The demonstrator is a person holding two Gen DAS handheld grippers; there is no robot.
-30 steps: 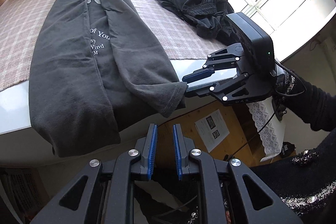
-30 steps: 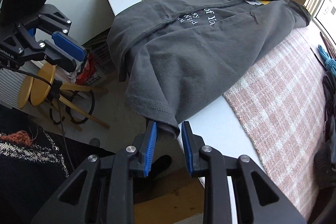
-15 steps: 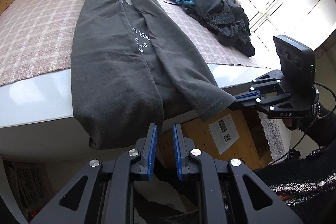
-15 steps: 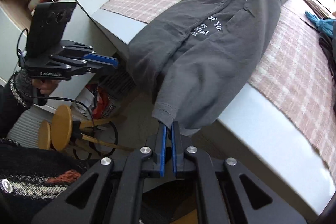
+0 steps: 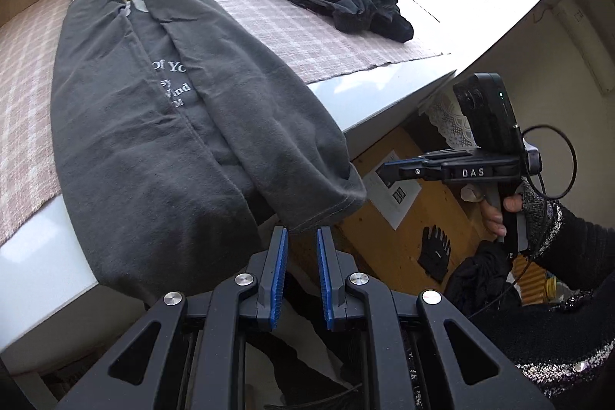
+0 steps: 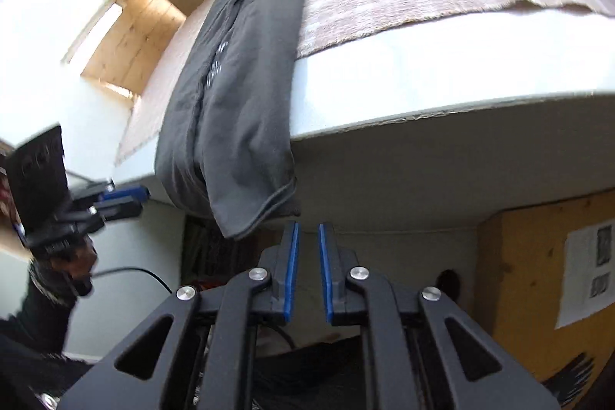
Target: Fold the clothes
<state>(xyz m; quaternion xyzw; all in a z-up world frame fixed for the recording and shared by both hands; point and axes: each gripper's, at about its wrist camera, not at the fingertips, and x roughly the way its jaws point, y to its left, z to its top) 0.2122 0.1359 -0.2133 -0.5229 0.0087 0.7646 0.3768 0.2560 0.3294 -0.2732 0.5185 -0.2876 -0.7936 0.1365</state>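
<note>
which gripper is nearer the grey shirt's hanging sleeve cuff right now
Left. The left gripper sits open just below the sleeve cuff; the right gripper hangs apart, off to its side.

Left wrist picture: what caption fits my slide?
Open left tongs below the grey shirt's hanging hem at the table edge.

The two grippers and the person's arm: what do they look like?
Both the left gripper and the right gripper are black with blue finger pads and silver pivot bolts. The right one reads "DAS" and trails a black cable. The sleeve is black knit with sparkly trim.
</note>
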